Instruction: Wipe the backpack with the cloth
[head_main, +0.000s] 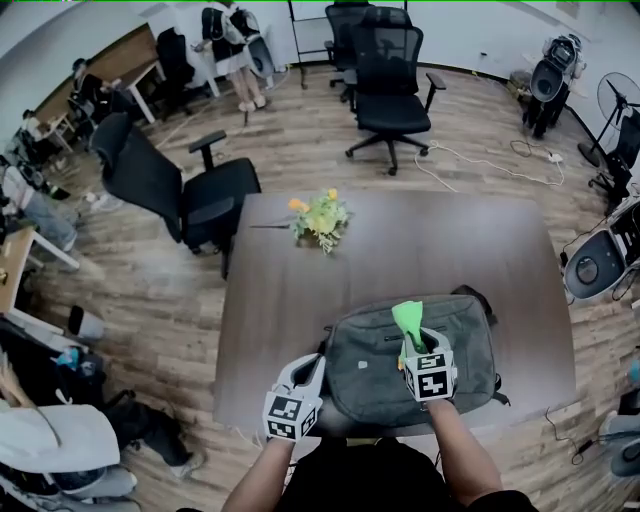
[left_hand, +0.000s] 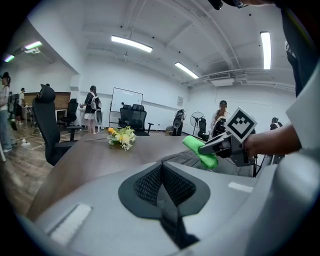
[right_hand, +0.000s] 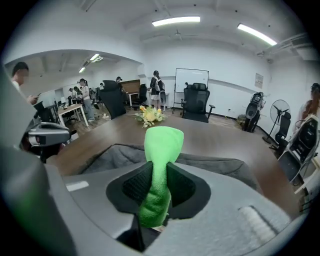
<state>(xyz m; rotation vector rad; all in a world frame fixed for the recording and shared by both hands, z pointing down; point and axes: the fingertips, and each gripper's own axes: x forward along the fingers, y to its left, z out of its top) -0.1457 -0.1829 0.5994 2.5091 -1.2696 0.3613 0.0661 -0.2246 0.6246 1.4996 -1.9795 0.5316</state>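
A grey backpack (head_main: 420, 355) lies flat on the dark wooden table (head_main: 280, 290) near its front edge. Above the backpack's middle my right gripper (head_main: 414, 335) is shut on a bright green cloth (head_main: 408, 318), which sticks up beyond the jaws (right_hand: 161, 145). The backpack (right_hand: 215, 165) spreads below it in the right gripper view. My left gripper (head_main: 308, 375) hovers just off the backpack's left side, its jaws pressed together with nothing between them (left_hand: 162, 175). The left gripper view shows the cloth (left_hand: 200, 151) held by the right gripper.
A bunch of yellow flowers (head_main: 320, 218) lies at the far middle of the table. Black office chairs (head_main: 180, 185) stand to the left and behind (head_main: 392, 85). People sit and stand at desks along the far left. Fans and cables are at the right.
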